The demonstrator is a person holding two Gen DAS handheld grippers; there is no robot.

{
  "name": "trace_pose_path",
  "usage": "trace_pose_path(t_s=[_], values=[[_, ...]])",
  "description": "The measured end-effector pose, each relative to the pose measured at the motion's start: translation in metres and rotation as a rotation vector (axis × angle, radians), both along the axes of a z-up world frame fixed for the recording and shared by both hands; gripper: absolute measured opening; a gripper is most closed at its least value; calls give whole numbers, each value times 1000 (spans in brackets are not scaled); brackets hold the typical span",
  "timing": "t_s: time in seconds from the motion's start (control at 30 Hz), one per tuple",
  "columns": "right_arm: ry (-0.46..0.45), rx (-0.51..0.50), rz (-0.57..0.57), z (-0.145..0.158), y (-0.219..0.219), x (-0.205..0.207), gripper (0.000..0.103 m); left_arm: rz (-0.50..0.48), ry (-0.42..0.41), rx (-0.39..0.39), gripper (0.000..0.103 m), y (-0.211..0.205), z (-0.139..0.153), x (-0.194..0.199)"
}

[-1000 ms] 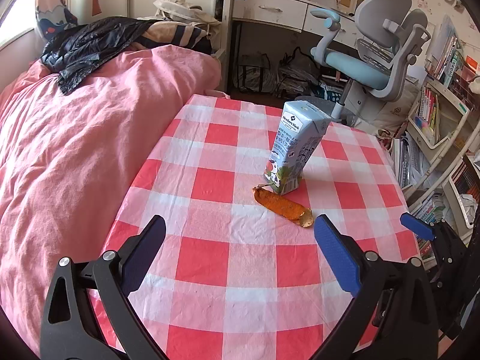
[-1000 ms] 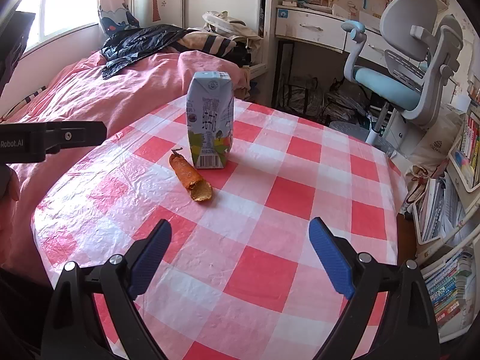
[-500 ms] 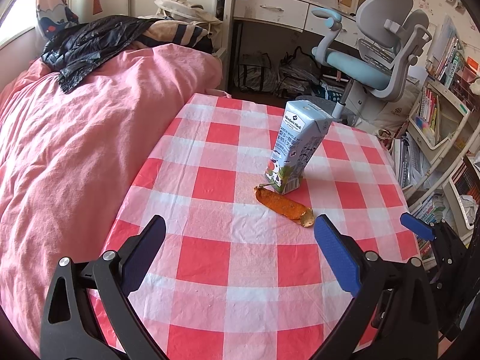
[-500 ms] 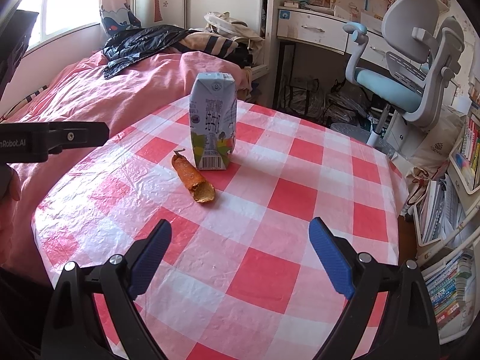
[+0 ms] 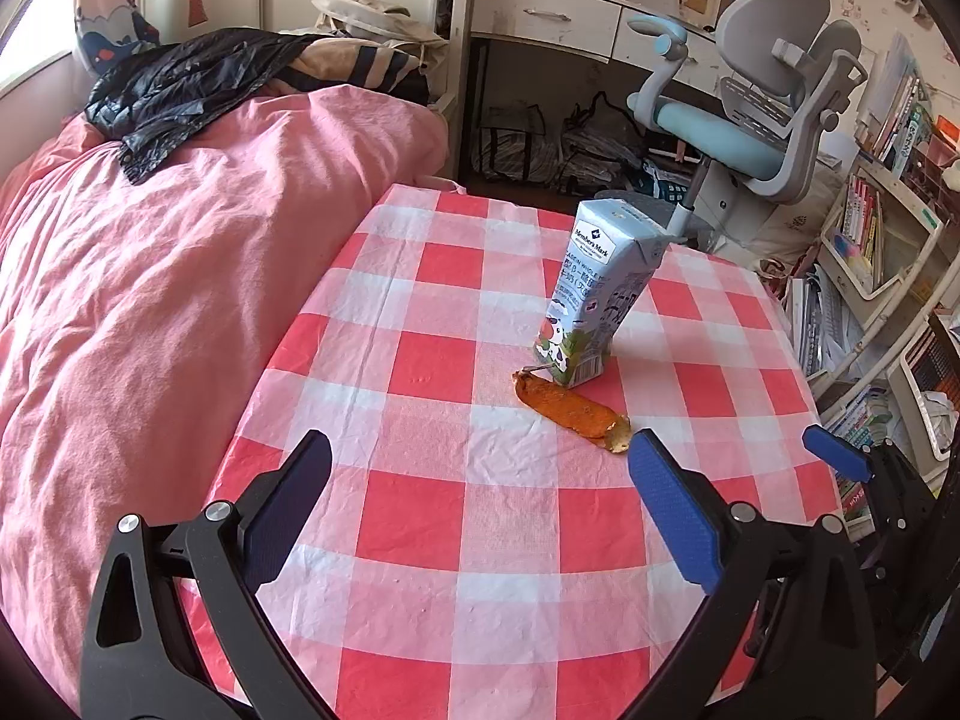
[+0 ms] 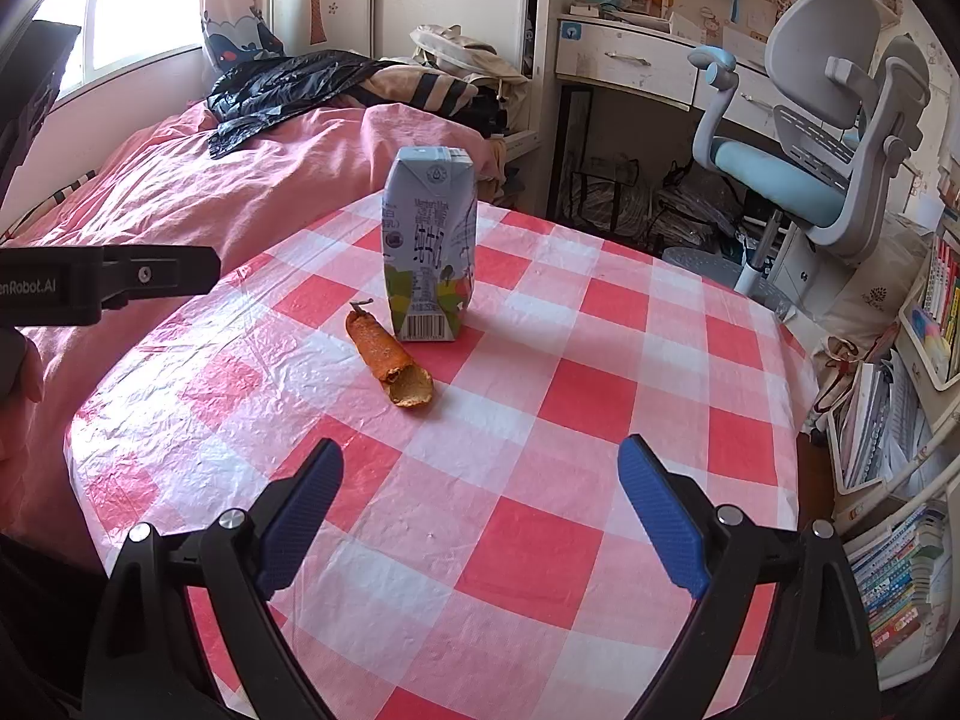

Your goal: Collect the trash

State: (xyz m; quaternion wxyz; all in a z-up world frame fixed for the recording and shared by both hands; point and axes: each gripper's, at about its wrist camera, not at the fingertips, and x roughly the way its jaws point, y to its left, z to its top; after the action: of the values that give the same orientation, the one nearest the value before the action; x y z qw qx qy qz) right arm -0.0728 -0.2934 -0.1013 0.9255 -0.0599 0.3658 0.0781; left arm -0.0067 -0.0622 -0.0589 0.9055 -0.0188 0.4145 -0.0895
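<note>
A pale blue milk carton stands upright on the red-and-white checked table. An orange peel lies just in front of the carton, touching or nearly touching its base. My left gripper hovers open over the near part of the table, short of the peel, nothing between its blue pads. My right gripper is open too, empty, a little short of the peel. The left gripper's body shows at the left edge of the right wrist view.
A bed with a pink cover lies against the table's left side, with a black plastic bag on it. A grey and blue desk chair and a desk stand beyond. Bookshelves crowd the right.
The right gripper has edged slightly forward, so the carton and peel look a little larger and nearer. The left gripper has hardly moved. Both stay open.
</note>
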Motion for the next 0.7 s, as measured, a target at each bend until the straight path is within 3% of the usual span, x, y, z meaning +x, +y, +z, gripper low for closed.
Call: trace_pose_path(t_s=[0.7], values=[[0,-1,1,0,1,0,89,9,5,-2,96,4,-2,-1]])
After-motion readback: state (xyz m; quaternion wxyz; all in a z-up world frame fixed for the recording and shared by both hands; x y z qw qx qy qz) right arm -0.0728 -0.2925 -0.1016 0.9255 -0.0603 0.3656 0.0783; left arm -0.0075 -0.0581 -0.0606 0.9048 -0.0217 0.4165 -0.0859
